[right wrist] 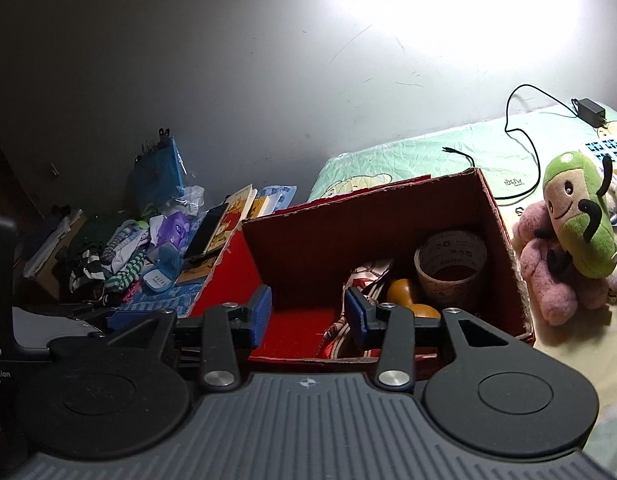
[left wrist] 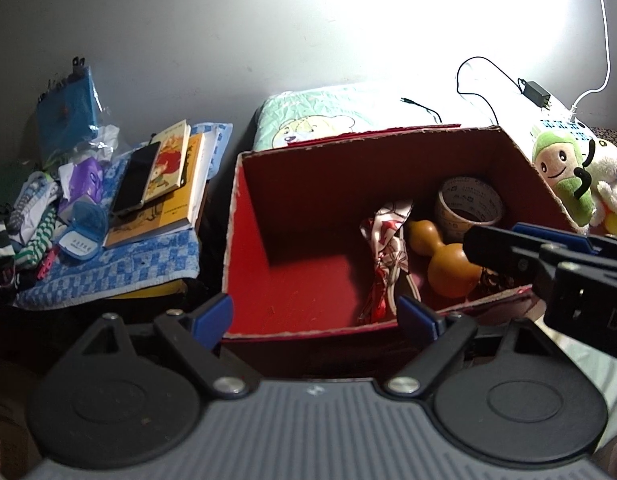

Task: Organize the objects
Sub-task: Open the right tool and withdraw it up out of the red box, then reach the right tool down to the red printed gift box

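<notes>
Centrally, an open red cardboard box (left wrist: 292, 280) with worn, whitish top edges and a red inner floor. Contents sit in its right half: a roll of printed packing tape (left wrist: 468, 206) standing on its side against the back right corner, a tan wooden gourd (left wrist: 444, 258) lying in front of it, and a red-and-white patterned cloth (left wrist: 388, 256) just left of the gourd, touching it. The box's left half is bare. Left gripper (left wrist: 314, 318): blue-padded fingers spread wide, nothing held, poised at the near wall of the box. Right gripper (right wrist: 308, 312): jaws parted to a moderate gap, empty, also at the near wall, with the cloth and gourd just beyond its right finger. Left of the box, well apart from both grippers, a blue checked towel (left wrist: 120, 268) carries stacked books (left wrist: 168, 196), a dark phone (left wrist: 136, 178), a small blue case (left wrist: 84, 236) and striped socks (left wrist: 32, 232). Right of the box, a green plush toy (right wrist: 580, 224) lies on a pink one (right wrist: 548, 276) on the bedding.
</notes>
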`<action>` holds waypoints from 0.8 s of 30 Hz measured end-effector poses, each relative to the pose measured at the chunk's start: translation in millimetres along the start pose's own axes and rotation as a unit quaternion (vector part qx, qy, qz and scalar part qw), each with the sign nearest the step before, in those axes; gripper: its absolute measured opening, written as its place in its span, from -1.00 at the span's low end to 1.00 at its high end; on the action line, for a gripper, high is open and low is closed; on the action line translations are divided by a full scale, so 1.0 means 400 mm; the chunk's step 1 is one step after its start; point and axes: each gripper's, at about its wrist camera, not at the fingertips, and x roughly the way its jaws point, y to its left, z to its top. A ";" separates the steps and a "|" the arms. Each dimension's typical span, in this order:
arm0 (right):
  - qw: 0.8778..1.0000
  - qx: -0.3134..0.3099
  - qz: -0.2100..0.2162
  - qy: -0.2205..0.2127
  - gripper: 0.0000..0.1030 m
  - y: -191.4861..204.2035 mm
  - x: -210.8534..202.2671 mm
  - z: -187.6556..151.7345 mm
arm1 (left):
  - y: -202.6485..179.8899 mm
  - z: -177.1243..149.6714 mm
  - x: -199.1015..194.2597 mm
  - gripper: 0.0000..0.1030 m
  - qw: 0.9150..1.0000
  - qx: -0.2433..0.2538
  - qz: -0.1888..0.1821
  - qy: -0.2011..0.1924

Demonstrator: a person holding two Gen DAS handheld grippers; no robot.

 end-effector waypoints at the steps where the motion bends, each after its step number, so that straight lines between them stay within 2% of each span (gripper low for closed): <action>1: 1.000 -0.003 0.001 -0.003 -0.16 0.003 -0.005 -0.005 | 0.002 -0.005 -0.006 0.75 1.000 0.001 0.000 -0.002; 5: 1.000 -0.009 0.015 -0.005 -0.16 0.005 -0.023 -0.024 | 0.012 -0.029 -0.017 0.76 1.000 0.000 -0.003 0.001; 14: 0.998 -0.001 0.056 0.022 -0.16 -0.007 -0.033 -0.071 | 0.026 -0.090 -0.001 0.77 0.999 -0.005 -0.023 0.034; 19: 0.997 -0.002 0.059 0.052 -0.16 -0.010 -0.019 -0.107 | 0.028 -0.124 0.017 0.78 0.997 -0.002 -0.038 0.060; 24: 0.994 0.028 0.059 0.091 -0.16 -0.035 0.010 -0.137 | 0.020 -0.158 0.046 0.78 0.995 0.004 -0.046 0.093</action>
